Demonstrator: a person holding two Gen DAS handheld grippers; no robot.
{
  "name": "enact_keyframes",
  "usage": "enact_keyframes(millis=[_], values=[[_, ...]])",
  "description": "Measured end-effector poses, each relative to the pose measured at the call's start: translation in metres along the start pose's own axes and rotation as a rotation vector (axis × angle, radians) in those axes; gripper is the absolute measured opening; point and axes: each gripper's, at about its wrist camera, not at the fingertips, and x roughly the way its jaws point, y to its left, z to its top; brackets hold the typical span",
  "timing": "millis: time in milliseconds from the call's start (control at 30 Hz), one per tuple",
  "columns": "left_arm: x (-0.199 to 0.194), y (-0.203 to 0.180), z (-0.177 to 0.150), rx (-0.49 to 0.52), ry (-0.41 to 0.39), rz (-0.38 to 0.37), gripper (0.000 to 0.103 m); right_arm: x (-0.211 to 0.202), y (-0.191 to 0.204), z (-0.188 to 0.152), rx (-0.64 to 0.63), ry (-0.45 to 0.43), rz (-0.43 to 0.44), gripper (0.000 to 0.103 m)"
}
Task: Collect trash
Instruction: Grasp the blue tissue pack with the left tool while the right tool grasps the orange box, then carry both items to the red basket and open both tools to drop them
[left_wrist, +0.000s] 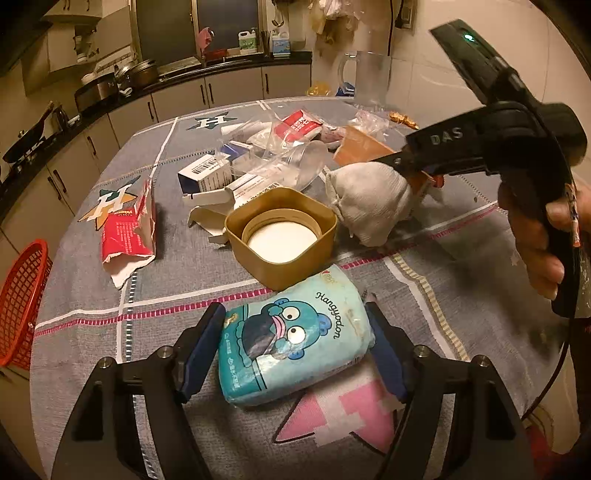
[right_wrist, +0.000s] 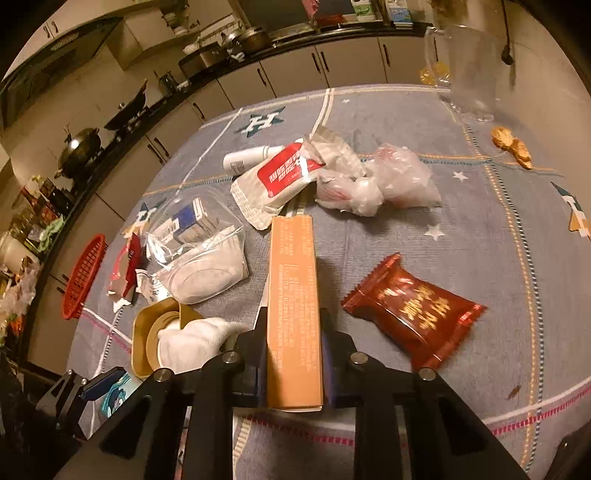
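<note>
At the far left of the left wrist view, a red mesh basket (left_wrist: 22, 302) stood just beside the edge of the tabletop (left_wrist: 461, 273), which was covered with a grey checked cloth. A torn red and white packet (left_wrist: 127, 236) lay on the cloth to its right. Next came a gold square lid (left_wrist: 280, 236), lying upside down, with a pile of small boxes and a clear plastic cup (left_wrist: 295, 164) behind it. The left claw (left_wrist: 295, 350) was spread wide, its 2 blue pads (left_wrist: 205, 347) on both sides of a light blue tissue pack (left_wrist: 295, 343) with a cartoon fish; whether the pads touched it I cannot tell. A white sock (left_wrist: 369, 206) lay to the right of the lid.

Further right, the right claw (right_wrist: 293, 354) was clenched on the near end of a long orange box (right_wrist: 293, 295), and the box pointed away over the cloth. Beyond its far end lay a white pouch with a red label (right_wrist: 280, 181) and a crumpled clear bag (right_wrist: 380, 181). A dark red snack wrapper (right_wrist: 413, 310) lay near the box on its right. A clear jug (right_wrist: 465, 70) stood at the far right edge.
</note>
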Motion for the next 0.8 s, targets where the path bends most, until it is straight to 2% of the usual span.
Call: enact_keyframes(millis=[200,400,800], values=[[-0.013,0.006,0.005,-0.017,-0.033,-0.003,0.074,-0.030,0.004,-0.004,-0.006,-0.075,0.001,0.025],[-0.031,0.016,0.010,-0.047,-0.072,0.023,0.074,-0.058,0.019,-0.007,-0.024,-0.129,0.053,0.025],[-0.063,0.082,0.014,-0.165,-0.144,0.146,0.074,-0.058,0.090,-0.008,-0.139,-0.106,0.173,0.025]])
